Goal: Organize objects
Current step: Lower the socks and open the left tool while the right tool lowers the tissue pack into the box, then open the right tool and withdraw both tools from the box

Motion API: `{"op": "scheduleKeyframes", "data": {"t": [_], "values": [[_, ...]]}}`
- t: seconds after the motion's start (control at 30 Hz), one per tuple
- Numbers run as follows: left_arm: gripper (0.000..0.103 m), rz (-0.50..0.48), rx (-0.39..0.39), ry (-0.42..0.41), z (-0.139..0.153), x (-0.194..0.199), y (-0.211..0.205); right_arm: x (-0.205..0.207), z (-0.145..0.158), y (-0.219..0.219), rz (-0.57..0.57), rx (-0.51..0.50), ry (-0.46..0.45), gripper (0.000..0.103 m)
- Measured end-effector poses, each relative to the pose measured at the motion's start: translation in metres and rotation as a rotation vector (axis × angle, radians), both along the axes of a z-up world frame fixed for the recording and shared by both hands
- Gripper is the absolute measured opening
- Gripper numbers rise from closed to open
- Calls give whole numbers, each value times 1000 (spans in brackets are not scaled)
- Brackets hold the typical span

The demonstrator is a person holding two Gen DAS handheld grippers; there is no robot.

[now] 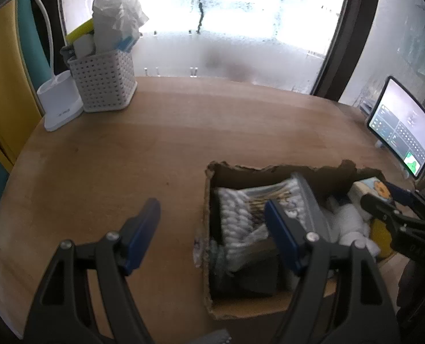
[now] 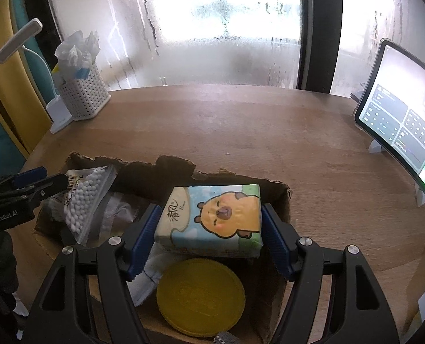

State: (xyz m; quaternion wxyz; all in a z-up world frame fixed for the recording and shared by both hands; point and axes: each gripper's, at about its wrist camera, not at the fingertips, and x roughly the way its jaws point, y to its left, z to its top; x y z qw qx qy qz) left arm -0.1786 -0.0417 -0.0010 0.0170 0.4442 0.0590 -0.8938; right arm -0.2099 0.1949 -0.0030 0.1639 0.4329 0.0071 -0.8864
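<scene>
A torn cardboard box stands on the round wooden table. My right gripper is shut on a tissue pack with a cartoon bear and holds it over the box's right part. Under it lie a yellow round lid and white cloth. A clear bag of cotton swabs leans in the box's left part. My left gripper is open and empty over the box's left wall, one finger outside, one above the swab bag. The right gripper also shows in the left wrist view.
A white perforated basket stuffed with paper and packets stands at the table's far left, beside a white lamp base. A tablet on a stand stands at the right edge. A fogged window runs behind the table.
</scene>
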Motion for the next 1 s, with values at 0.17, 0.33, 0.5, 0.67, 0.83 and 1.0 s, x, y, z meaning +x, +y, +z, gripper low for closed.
{"op": "scheduleKeyframes", "data": {"t": [0.17,0.33,0.5,0.67,0.83,1.0], "values": [[76,-13,2,14,6,9,5,9,8,2,-9,-3,22,80],[76,-25,0,29,12,21,9,22,16,3,-11,0,41,80],[76,-34,-4,38,17,35,14,38,20,4,-11,5,49,80],[76,-40,-3,44,20,49,18,55,23,5,-14,8,60,80],[76,-45,-3,52,23,62,23,70,25,8,-15,8,67,80],[76,-53,-3,56,23,73,28,84,27,12,-20,8,71,80]]}}
